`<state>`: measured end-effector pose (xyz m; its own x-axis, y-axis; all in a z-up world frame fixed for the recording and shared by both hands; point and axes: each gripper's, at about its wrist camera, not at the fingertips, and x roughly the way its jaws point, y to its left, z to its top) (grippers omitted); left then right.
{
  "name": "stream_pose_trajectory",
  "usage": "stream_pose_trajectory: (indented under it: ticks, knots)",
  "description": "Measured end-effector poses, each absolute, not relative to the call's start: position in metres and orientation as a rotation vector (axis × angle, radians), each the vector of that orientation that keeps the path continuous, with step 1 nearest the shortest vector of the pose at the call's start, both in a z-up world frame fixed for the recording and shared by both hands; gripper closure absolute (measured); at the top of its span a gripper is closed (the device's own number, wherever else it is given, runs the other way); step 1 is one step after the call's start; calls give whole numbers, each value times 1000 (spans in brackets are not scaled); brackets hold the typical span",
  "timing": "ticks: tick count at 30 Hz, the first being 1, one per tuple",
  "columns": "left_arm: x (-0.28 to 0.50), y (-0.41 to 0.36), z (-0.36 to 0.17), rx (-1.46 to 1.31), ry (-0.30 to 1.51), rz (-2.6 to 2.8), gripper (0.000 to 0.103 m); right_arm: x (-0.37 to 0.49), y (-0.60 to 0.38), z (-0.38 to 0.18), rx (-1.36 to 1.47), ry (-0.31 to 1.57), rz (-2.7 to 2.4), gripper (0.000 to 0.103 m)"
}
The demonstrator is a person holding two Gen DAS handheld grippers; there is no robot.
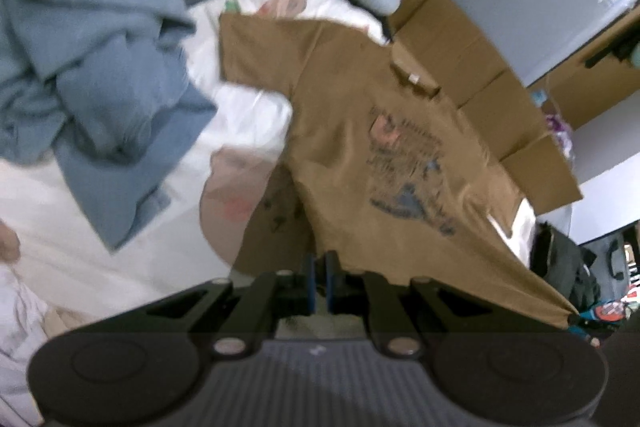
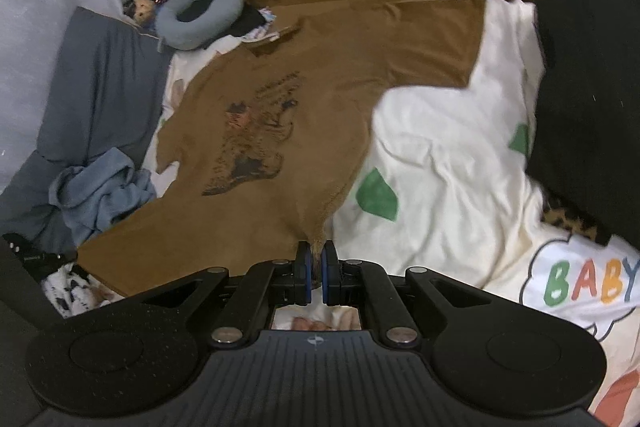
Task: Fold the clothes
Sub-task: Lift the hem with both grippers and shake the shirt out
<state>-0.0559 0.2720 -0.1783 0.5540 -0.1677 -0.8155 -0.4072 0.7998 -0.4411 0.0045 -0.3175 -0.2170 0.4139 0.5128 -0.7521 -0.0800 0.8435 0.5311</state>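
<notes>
Both grippers are clamped on the hem of one brown T-shirt (image 2: 280, 99) — the right gripper (image 2: 316, 267) pinching a bunched corner between its blue pads, the left gripper (image 1: 320, 279) closed narrow on the opposite corner. It stretches from the pads, print up, to its collar on the white patterned bedsheet (image 2: 440, 147). This looks like the first fold: next, carry the hem toward the collar, keeping both corners level. One crumpled blue garment (image 1: 92, 79) lies beside it, one grey neck pillow (image 2: 200, 15) beyond the collar.
</notes>
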Motion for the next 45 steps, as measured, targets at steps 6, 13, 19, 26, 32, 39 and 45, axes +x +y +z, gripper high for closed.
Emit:
stream_pose_trajectory:
  ticks: [6,13,19,26,32,39,45]
  knots:
    - [-44,277,-148,-636,949,148,98,27,-311,-186,451,1107,405,101]
    - [-32,277,-127,-604,956,152,99,49,-299,-146,398,1128,436,101]
    - [-25,278,-104,-589,939,142,99,64,-295,-115,348,1124,458,101]
    - [-17,276,-81,-576,910,127,99,75,-299,-83,320,1096,463,101]
    - [-24,271,-92,-560,985,142,99,70,-309,-88,328,1147,445,101]
    - [-40,272,-135,-578,1079,180,99,58,-309,-133,328,1256,408,101]
    - [-50,269,-179,-579,1178,207,99,37,-303,-194,336,1382,378,101]
